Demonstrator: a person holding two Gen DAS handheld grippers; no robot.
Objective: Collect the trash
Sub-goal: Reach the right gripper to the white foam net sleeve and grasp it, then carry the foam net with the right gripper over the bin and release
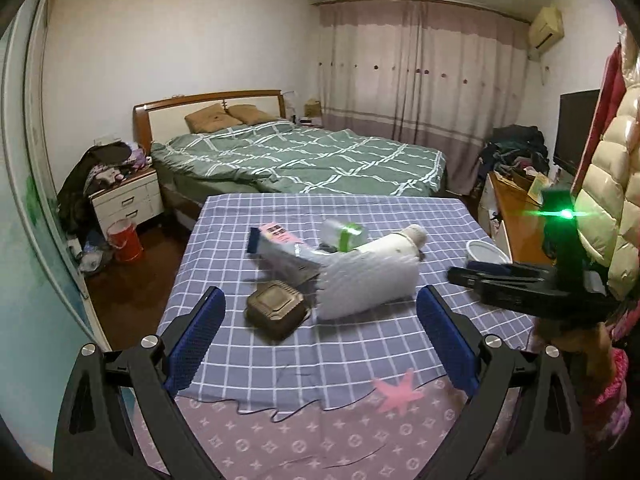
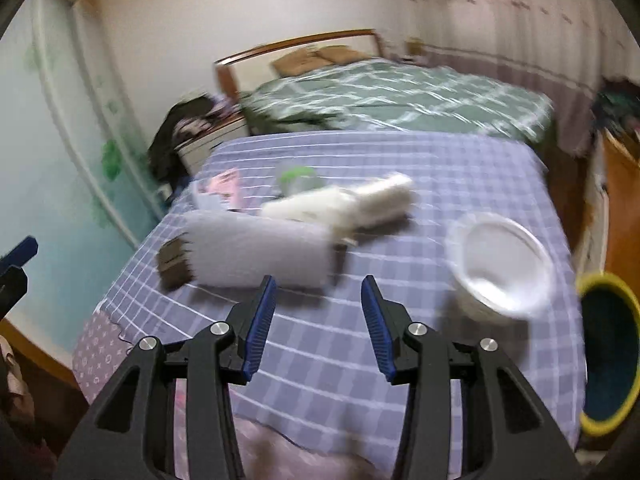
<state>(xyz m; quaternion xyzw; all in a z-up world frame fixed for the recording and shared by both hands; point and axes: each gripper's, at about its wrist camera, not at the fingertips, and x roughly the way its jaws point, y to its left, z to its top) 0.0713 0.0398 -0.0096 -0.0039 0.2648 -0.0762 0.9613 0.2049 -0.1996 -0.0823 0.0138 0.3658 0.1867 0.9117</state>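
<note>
- The left tongs stand wide with nothing between the blue pads; the right tongs stand part open, also with nothing in them
- The trash lies in a heap on the checked cloth just ahead of both tongs: a brown box nearest the left pad of the left tongs, a white foam sleeve straight ahead of them, and behind it a white bottle, a pink carton and a clear bottle with a green band
- A white bowl sits ahead and to the right of the right tongs, apart from the heap
- A yellow-rimmed bin shows at the far right of the right tongs, probably where the trash goes, though the right view is blurred
- To do this well: take one piece at a time, starting with the nearest loose piece, set the pads square across its narrow side, and close gently on the soft foam
</note>
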